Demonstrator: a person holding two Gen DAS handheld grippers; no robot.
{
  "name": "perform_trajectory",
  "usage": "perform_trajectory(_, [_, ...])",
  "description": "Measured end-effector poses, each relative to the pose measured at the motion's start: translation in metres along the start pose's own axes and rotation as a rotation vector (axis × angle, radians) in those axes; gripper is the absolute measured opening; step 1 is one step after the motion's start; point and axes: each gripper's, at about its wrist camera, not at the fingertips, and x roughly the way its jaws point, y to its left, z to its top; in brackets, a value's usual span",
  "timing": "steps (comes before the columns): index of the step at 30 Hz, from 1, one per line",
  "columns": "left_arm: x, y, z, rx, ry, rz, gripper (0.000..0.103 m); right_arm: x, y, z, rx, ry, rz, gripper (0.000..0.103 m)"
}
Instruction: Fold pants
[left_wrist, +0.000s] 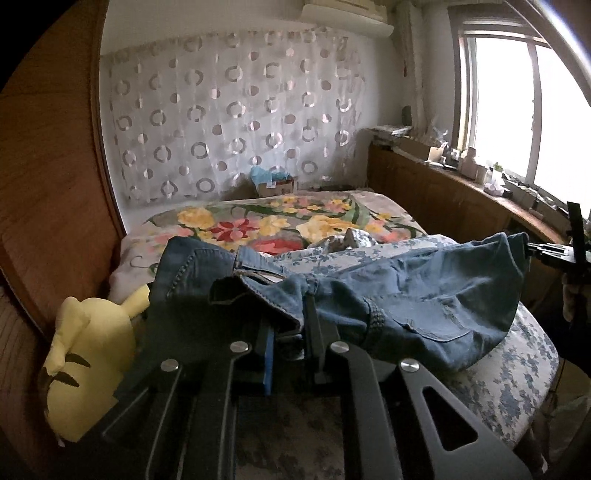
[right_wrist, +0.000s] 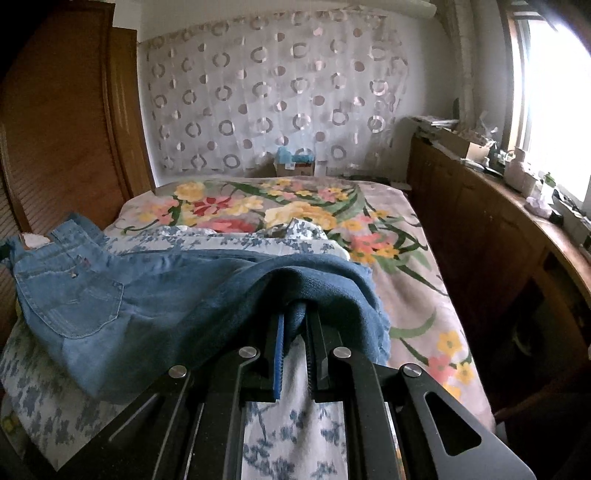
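I've got the jeans (left_wrist: 406, 295) pinched at both ends, stretched across the blue-and-white floral quilt (left_wrist: 509, 376) that lies on the near part of the bed. My left gripper (left_wrist: 291, 332) is clamped on the waistband end, denim bunched between its fingers; my right gripper (right_wrist: 295, 325) is closed on the hem end, a dark fold of denim wedged between the blue pad and the other finger. From the right wrist view the back pocket (right_wrist: 70, 295) faces up, on the waistband side of the quilt.

I judge this an early fold: both ends held, fabric slack and rumpled in between. Next move, I'd say, is to carry the hem end over to the waistband and lay it down square, keeping tension so the legs don't twist. Whether the two legs are already stacked I can't quite tell; the middle is crumpled.

Around the quilt: a yellow plush toy (left_wrist: 88, 362) sits just beside its waistband edge, near enough to snag the denim. Beyond the quilt, a flowered blanket (right_wrist: 295, 210) and a small crumpled lump of cloth (left_wrist: 347, 238). A wooden cabinet (right_wrist: 480, 240) runs along the hem side, well apart.
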Motion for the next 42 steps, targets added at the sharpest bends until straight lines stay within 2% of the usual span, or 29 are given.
perform_trajectory(7, [-0.037, -0.002, -0.016, -0.017, -0.028, -0.011, 0.013, -0.040, -0.005, -0.026, 0.015, -0.011, 0.013, 0.009])
perform_trajectory(19, [-0.095, -0.002, -0.074, -0.047, -0.024, -0.021, 0.013, -0.114, -0.007, -0.082, 0.019, -0.014, 0.053, 0.009])
perform_trajectory(24, [-0.090, -0.007, -0.106, -0.059, 0.040, -0.072, 0.013, -0.111, -0.012, -0.110, 0.061, 0.044, 0.071, 0.010])
perform_trajectory(31, [-0.093, -0.010, -0.121, -0.068, 0.057, -0.056, 0.014, -0.096, -0.027, -0.125, 0.130, 0.065, 0.104, 0.010])
perform_trajectory(34, [-0.096, -0.013, -0.121, -0.047, 0.060, -0.038, 0.022, -0.098, -0.024, -0.123, 0.127, 0.051, 0.104, 0.011])
perform_trajectory(38, [-0.109, -0.023, -0.122, -0.003, 0.029, -0.068, 0.044, -0.103, -0.017, -0.133, 0.116, 0.048, 0.081, 0.014])
perform_trajectory(41, [-0.114, -0.038, -0.118, 0.047, 0.018, -0.082, 0.047, -0.107, -0.013, -0.137, 0.099, 0.037, 0.069, 0.015])
perform_trajectory(42, [-0.114, -0.045, -0.115, 0.065, 0.015, -0.085, 0.054, -0.110, -0.012, -0.140, 0.096, 0.032, 0.067, 0.015])
